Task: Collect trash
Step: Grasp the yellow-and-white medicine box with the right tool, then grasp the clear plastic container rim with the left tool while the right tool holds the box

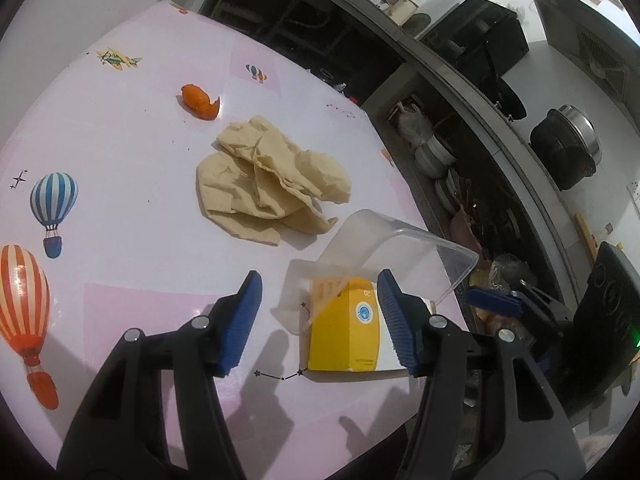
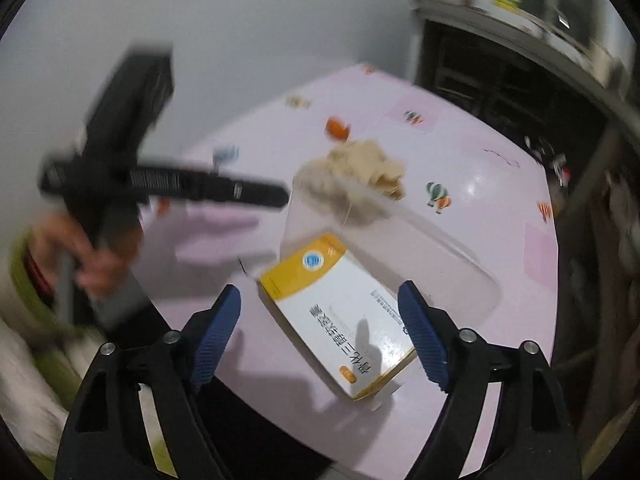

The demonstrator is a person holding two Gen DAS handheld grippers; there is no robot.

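A yellow and white carton (image 1: 344, 332) lies in a clear plastic tub (image 1: 384, 240) that is tipped on the pink balloon-print table (image 1: 120, 200). My left gripper (image 1: 318, 320) is open around the carton. Its right pad is close beside the carton and its left pad stands apart from it. Crumpled beige paper (image 1: 268, 184) and an orange peel (image 1: 200, 102) lie farther back. In the blurred right wrist view my right gripper (image 2: 320, 334) stands wide open over the carton (image 2: 340, 320) and the tub (image 2: 420, 256), its pads not pressing on either. The beige paper (image 2: 360, 168) lies beyond.
The table's right edge drops to dark open shelves with stacked bowls (image 1: 432, 156) and a black pot (image 1: 568, 148) on the counter. A person's hand (image 2: 92, 256) holds the left tool at the table's left side, above something green (image 2: 24, 280).
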